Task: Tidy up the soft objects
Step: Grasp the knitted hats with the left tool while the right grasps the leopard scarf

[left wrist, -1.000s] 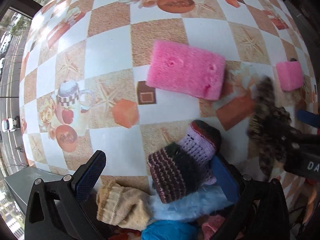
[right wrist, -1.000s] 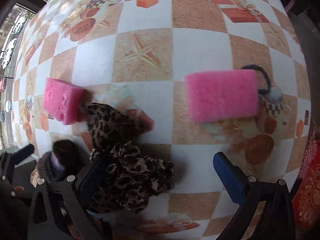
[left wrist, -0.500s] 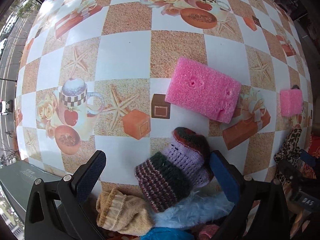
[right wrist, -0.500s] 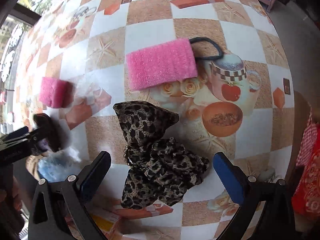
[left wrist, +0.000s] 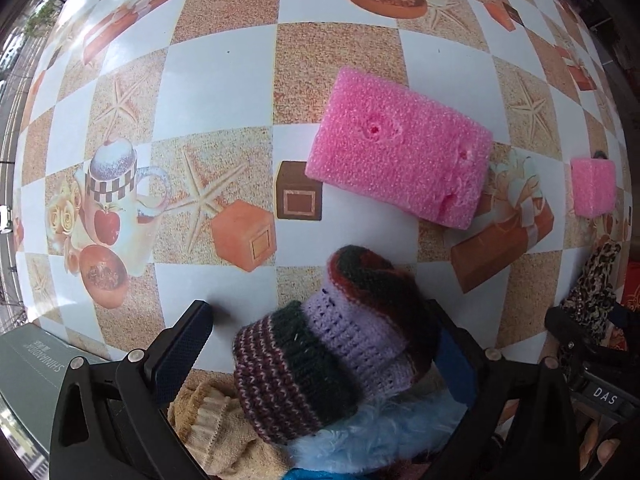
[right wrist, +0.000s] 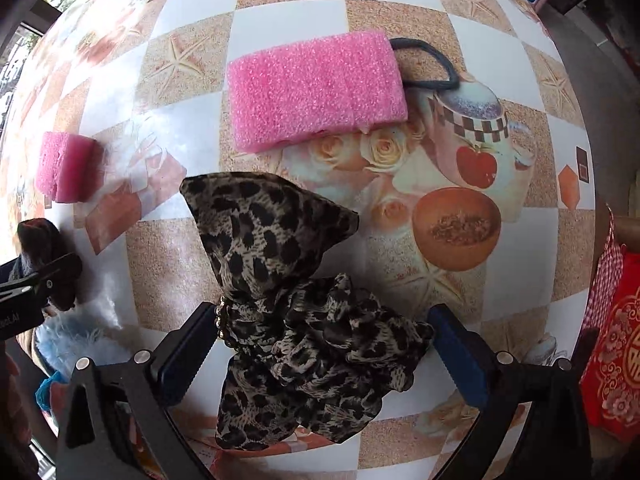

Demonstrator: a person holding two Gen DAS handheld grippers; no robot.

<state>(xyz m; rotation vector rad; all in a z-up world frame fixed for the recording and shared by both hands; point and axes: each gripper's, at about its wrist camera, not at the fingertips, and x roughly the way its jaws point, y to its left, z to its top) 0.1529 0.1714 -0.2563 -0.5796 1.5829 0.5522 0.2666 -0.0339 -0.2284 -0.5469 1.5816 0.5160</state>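
Observation:
A striped knitted piece (left wrist: 332, 360) in purple, green and dark red lies on a heap of soft things. It sits between the fingers of my left gripper (left wrist: 320, 332), whose jaws are closing. The right pad (left wrist: 452, 356) is against the knit and the left pad (left wrist: 184, 352) stands off it. A leopard-print fabric bow (right wrist: 304, 320) lies on the table between the wide-set fingers of my right gripper (right wrist: 320, 320), which do not squeeze it. A large pink foam block (left wrist: 400, 152) and a small one (left wrist: 592, 188) lie farther out.
Under the knit are a beige sock (left wrist: 216, 428) and light blue fluff (left wrist: 380, 436). A black hair tie (right wrist: 432, 64) pokes out behind the pink foam (right wrist: 316, 88). A grey box (left wrist: 36, 364) is at the near left edge of the checked tablecloth (left wrist: 224, 80), and red patterned cloth (right wrist: 616, 360) hangs on the right.
My left gripper has sunk closer to the knitted piece. My right gripper has shifted over the leopard bow, which was beside its left finger and now lies between both fingers.

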